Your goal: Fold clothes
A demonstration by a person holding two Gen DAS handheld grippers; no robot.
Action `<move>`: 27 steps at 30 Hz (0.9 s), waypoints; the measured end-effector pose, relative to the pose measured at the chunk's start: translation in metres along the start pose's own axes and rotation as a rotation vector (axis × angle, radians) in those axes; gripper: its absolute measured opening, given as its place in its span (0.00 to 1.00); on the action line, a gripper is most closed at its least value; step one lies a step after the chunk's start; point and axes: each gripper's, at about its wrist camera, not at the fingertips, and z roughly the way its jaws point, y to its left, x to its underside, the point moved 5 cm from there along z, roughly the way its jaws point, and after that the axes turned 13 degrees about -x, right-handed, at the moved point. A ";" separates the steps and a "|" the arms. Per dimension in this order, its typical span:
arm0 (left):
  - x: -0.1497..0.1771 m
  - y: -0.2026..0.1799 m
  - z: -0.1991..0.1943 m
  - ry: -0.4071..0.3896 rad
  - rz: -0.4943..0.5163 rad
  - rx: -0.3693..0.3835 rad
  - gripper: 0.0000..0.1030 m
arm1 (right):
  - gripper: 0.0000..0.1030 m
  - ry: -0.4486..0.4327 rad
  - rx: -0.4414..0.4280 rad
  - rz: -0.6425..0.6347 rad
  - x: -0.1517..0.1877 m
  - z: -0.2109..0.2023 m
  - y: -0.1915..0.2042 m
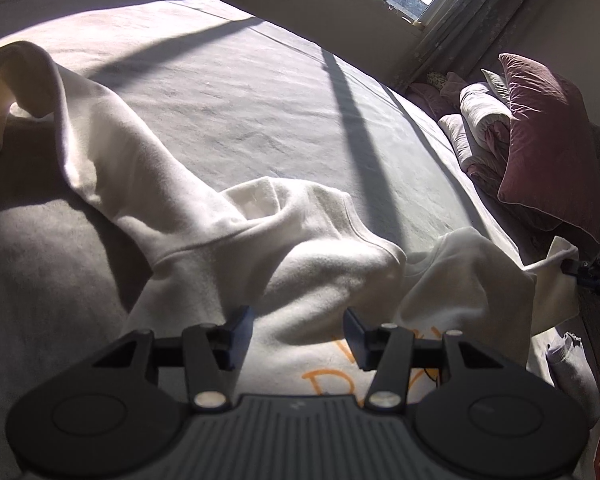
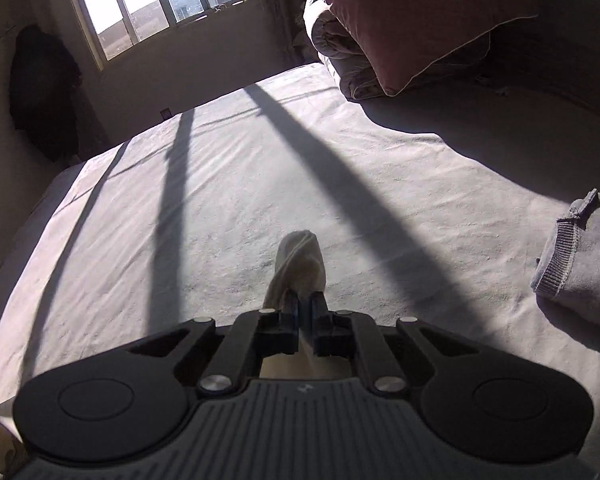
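While the right gripper [image 2: 304, 312] pinches a bunched edge of the cream sweatshirt [image 1: 300, 248] above the bed [image 2: 220, 208], the left gripper [image 1: 298, 326] hovers spread over the garment's rumpled chest. The step looks like straightening before folding; next, the left probably needs to grasp an edge and pull taut.

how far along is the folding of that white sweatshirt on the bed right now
Early. Done: nothing looks folded; the white sweatshirt lies rumpled on the bed, one sleeve sprawled out. In hand: the right gripper is shut on a bunch of its fabric; the left gripper hangs open above the chest. Left: flattening it and every fold.
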 end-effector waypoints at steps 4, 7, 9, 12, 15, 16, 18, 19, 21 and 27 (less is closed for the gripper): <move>0.000 0.000 0.000 0.003 0.003 -0.001 0.50 | 0.08 -0.050 0.142 -0.099 -0.022 -0.009 -0.023; -0.001 0.000 0.000 0.007 0.004 0.000 0.50 | 0.08 -0.051 0.247 -0.127 -0.022 -0.012 -0.053; -0.001 0.000 0.000 0.008 0.001 0.001 0.50 | 0.08 -0.036 0.311 -0.127 -0.018 -0.014 -0.074; -0.001 0.000 0.000 0.009 0.001 0.001 0.51 | 0.08 0.002 0.395 -0.114 -0.007 -0.016 -0.104; -0.001 -0.001 0.001 0.009 0.004 0.000 0.51 | 0.08 0.045 0.451 -0.106 0.006 -0.014 -0.129; -0.001 -0.001 0.001 0.009 0.007 -0.001 0.51 | 0.08 0.061 0.458 -0.101 0.010 -0.013 -0.135; -0.001 -0.001 0.001 0.008 0.012 -0.001 0.51 | 0.08 0.092 0.467 -0.093 0.018 -0.011 -0.146; -0.001 -0.001 0.002 0.009 0.012 -0.001 0.51 | 0.08 0.125 0.475 -0.089 0.025 -0.012 -0.153; -0.001 0.000 0.001 0.011 0.009 0.000 0.51 | 0.08 0.161 0.479 -0.081 0.032 -0.012 -0.161; -0.011 0.005 -0.006 0.011 0.039 -0.010 0.51 | 0.08 0.228 0.495 -0.117 0.050 -0.018 -0.179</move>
